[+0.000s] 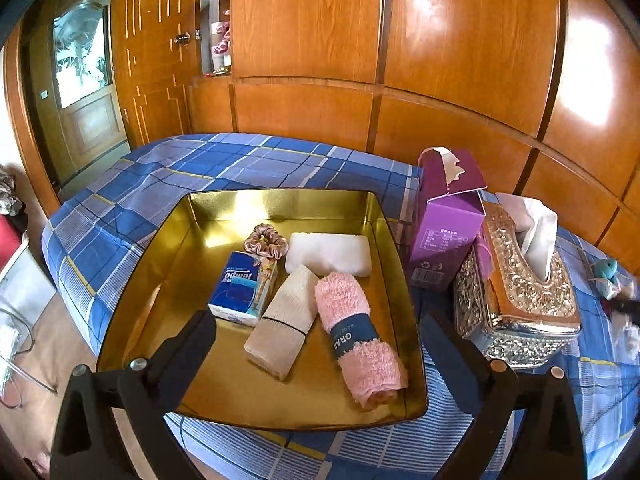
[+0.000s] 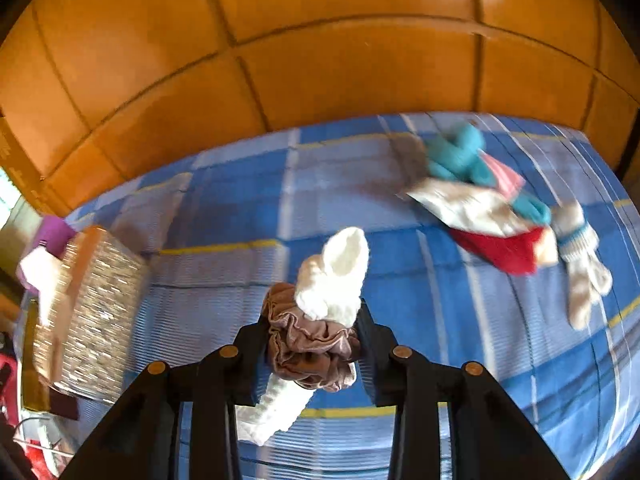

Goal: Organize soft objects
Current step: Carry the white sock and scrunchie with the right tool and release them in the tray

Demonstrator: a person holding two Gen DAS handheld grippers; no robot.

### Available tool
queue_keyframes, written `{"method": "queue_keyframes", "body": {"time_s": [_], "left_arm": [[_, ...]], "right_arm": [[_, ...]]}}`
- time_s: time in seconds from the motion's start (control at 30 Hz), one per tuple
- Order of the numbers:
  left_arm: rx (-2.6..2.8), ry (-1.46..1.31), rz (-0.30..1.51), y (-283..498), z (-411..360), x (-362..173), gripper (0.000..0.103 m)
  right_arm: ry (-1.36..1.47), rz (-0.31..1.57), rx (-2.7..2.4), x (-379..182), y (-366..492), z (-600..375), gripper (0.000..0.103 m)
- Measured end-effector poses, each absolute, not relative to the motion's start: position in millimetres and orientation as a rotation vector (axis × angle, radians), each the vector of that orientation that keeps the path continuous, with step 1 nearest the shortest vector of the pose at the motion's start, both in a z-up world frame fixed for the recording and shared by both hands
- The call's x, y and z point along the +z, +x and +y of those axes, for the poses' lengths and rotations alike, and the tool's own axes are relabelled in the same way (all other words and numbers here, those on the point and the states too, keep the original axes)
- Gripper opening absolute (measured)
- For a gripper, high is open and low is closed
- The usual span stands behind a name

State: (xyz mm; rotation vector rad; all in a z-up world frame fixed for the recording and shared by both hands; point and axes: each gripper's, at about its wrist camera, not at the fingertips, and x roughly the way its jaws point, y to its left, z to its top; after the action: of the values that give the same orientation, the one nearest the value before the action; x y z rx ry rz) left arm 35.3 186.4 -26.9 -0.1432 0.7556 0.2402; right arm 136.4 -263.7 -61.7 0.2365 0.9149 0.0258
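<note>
Left wrist view: a gold metal tray [image 1: 192, 216] rests on the blue plaid bedspread [image 1: 132, 184], near its front edge; the left gripper [image 1: 318, 326] hangs above the tray's near rim with jaws spread wide and nothing between them. Inside the tray, a pink satin scrunchie [image 1: 266, 240] and a folded white cloth [image 1: 328, 254] lie toward the far wall; a blue tissue packet [image 1: 242, 288] sits toward the left wall; a rolled beige cloth [image 1: 282, 320] and a rolled pink towel [image 1: 356, 334] with a dark paper band lie side by side toward the near right corner, touching each other. Just beside the tray's right wall stand a purple carton [image 1: 448, 220], its flap torn open, and an ornate silver tissue box [image 1: 516, 292], touching one another.

Right wrist view, blurred: the right gripper [image 2: 312, 344] is narrowed on a bundle held clear of the bedspread, a white knitted sock [image 2: 336, 280] together with a brown satin scrunchie [image 2: 308, 344]; the sock's ends protrude beyond and below the fingers. Toward the bedspread's far right corner lies a heap of soft items: a teal knit piece [image 2: 456, 156], a cream cloth [image 2: 468, 204], a red cloth [image 2: 504, 250] and a white sock with a blue band [image 2: 580, 260].
</note>
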Motion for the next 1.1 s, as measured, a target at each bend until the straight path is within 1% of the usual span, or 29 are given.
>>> {"method": "queue_keyframes", "body": {"time_s": [0.23, 0.4, 0.5, 0.63, 0.73, 0.9, 1.1], "left_arm": [[0.244, -0.147, 0.755, 30.4, 192.3, -27.7, 0.103], [0.255, -0.151, 0.749, 27.0, 199.7, -27.1, 0.103], [0.274, -0.182, 0.74, 22.9, 211.7, -26.3, 0.103], [0.301, -0.237, 0.711, 15.4, 235.3, -23.8, 0.103], [0.339, -0.271, 0.685, 9.4, 255.8, -20.0, 0.103], [0.414, -0.292, 0.649, -0.1, 278.6, -12.4, 0.103], [0.459, -0.317, 0.637, -7.9, 295.7, -4.7, 0.103]], "right_arm": [[0.185, 0.846, 0.16, -15.8, 160.6, -201.8, 0.035], [0.145, 0.778, 0.304, 21.9, 174.6, -140.4, 0.035], [0.109, 0.742, 0.434, 43.1, 171.4, -91.9, 0.035], [0.045, 0.722, 0.627, 55.2, 150.7, -27.7, 0.035], [-0.005, 0.74, 0.768, 48.0, 126.6, 18.8, 0.035], [-0.068, 0.829, 0.921, 13.0, 93.8, 84.1, 0.035], [-0.112, 0.919, 0.942, -34.3, 86.0, 134.9, 0.036]]}}
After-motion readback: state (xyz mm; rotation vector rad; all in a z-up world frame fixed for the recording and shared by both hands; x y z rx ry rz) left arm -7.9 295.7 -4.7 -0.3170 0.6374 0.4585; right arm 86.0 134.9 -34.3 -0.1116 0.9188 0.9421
